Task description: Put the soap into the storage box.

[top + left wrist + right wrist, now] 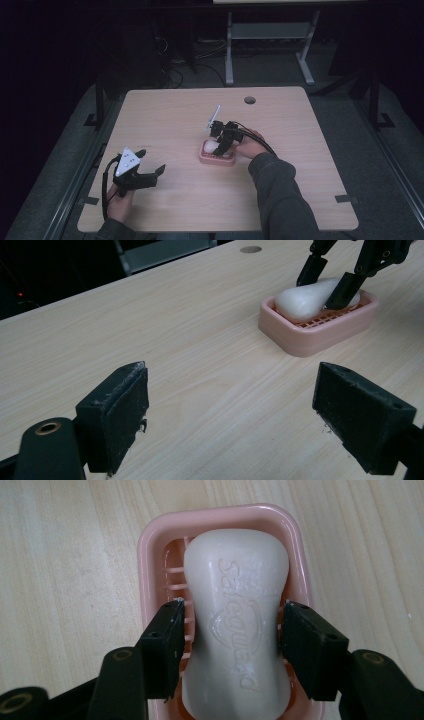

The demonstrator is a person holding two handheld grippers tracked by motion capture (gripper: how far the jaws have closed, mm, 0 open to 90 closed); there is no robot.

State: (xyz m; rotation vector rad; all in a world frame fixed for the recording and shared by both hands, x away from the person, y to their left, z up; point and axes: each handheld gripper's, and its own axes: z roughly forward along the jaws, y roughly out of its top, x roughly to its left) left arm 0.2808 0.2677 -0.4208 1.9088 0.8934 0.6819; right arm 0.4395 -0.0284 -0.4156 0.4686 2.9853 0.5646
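A white bar of soap (pixel 235 630) with raised lettering lies in a pink soap dish (pixel 150 545) at the middle of the wooden table. My right gripper (pixel 231 612) points down over the dish, its black jaws on either side of the bar's narrow waist, with a thin gap on the left side, so it is open. From the high view the soap (pixel 211 146) and dish (pixel 216 161) sit under that gripper (pixel 220 145). My left gripper (pixel 150 161) hovers low at the table's front left, open and empty. Its own view shows its jaws (pixel 230 410) spread wide, with the dish (pixel 310 337) farther off.
A round cable hole (pixel 249 100) sits near the table's far edge. The grey metal legs of another table (pixel 270 30) stand on the dark floor behind. Bare wood (pixel 165 120) lies between the left gripper and the dish.
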